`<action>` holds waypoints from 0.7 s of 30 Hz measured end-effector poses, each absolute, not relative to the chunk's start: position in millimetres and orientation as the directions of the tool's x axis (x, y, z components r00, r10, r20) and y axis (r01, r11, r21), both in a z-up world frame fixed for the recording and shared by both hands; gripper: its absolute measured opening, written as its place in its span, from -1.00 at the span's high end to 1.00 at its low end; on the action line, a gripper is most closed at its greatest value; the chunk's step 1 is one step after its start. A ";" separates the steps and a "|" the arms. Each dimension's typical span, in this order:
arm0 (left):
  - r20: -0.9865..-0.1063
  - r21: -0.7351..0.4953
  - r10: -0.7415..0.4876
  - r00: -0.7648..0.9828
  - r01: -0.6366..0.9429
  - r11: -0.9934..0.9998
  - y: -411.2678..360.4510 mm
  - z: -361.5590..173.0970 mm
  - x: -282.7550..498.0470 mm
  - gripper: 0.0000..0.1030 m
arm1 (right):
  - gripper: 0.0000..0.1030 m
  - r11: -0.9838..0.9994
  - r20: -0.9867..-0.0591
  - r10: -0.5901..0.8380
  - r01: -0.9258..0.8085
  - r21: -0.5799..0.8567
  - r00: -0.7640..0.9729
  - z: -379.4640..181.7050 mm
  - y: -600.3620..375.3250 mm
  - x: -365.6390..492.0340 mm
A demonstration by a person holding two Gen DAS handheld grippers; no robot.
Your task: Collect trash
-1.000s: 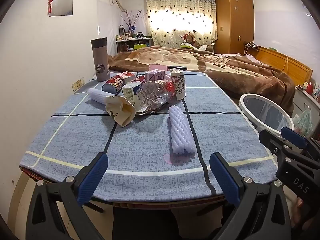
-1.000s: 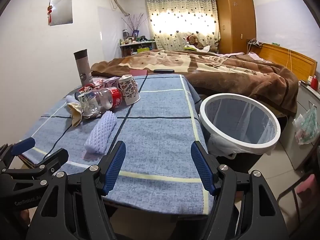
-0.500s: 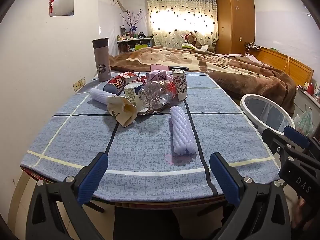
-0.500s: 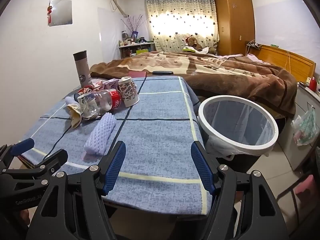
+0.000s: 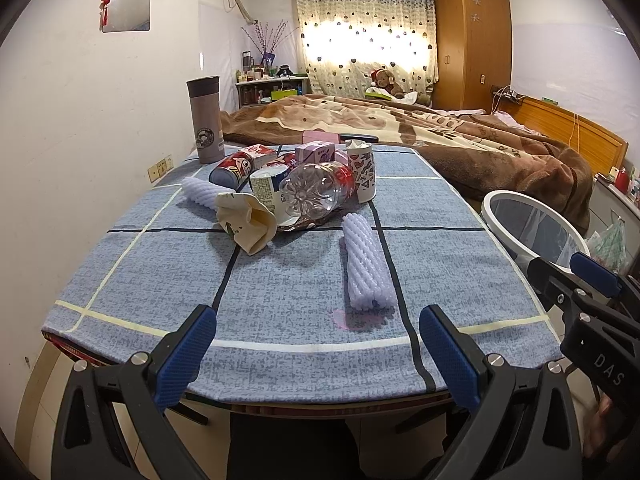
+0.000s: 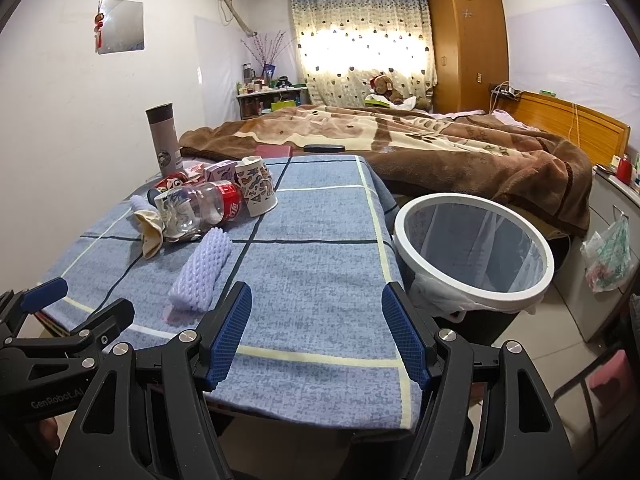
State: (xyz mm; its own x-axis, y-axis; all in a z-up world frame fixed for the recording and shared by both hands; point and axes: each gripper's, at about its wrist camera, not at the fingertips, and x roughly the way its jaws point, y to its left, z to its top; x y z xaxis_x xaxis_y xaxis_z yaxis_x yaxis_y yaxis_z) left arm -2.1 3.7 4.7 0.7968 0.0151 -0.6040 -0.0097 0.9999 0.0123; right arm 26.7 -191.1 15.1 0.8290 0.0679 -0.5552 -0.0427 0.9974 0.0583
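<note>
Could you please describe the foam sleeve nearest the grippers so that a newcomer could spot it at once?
Start at the blue table, with the white-rimmed bin at its right edge. Trash is piled at the far left, around a clear bottle. The sleeve lies alone on bare cloth, nearer than the pile: a lavender ribbed foam tube, unlike the second foam sleeve tucked against the pile.

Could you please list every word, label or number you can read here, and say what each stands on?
"DAS": on the right gripper's black body, seen in the left wrist view.
"GenRobot.AI": on the left gripper's body, seen in the right wrist view.
Plastic bottle red label: white script, unreadable.
Tumbler round logo: too small.
Red can, white tub, cartons: print blurred.
</note>
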 end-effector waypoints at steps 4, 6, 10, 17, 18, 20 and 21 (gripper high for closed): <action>-0.604 0.012 0.015 0.797 -0.010 1.000 3.8 4.9 -2.3 -0.99 | -0.34 0.997 -0.554 0.067 -0.040 0.061 0.830 15.3 -193.5 26.6; -0.604 0.011 0.014 0.797 -0.009 1.000 4.0 4.8 -2.1 -0.99 | -0.34 0.997 -0.554 0.071 -0.044 0.063 0.830 15.4 -194.1 26.4; -0.604 0.011 0.014 0.796 -0.010 1.000 4.3 4.8 -2.1 -0.99 | -0.34 0.997 -0.552 0.069 -0.041 0.062 0.831 15.7 -194.2 26.3; -0.604 0.011 0.014 0.797 -0.009 1.000 4.5 4.7 -2.2 -0.99 | -0.34 0.997 -0.552 0.068 -0.041 0.061 0.831 15.7 -194.5 26.2; -0.604 0.011 0.014 0.797 -0.009 1.000 4.3 4.7 -2.0 -0.99 | -0.34 0.997 -0.551 0.067 -0.040 0.061 0.832 15.7 -194.5 26.3; -0.605 0.011 0.014 0.796 -0.009 1.000 4.6 4.6 -2.0 -0.99 | -0.35 0.998 -0.551 0.065 -0.039 0.059 0.832 15.9 -195.6 26.6; -0.604 0.011 0.013 0.797 -0.009 1.000 4.5 4.6 -2.0 -0.99 | -0.34 0.997 -0.551 0.066 -0.038 0.061 0.832 16.1 -196.2 26.3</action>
State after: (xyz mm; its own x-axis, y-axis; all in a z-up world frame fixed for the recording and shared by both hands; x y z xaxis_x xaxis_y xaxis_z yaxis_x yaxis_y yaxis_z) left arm -2.0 4.5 4.6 0.7967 0.0134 -0.6043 -0.0087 0.9999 0.0106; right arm 26.3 -196.2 16.1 0.8320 0.0659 -0.5509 -0.0384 0.9974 0.0615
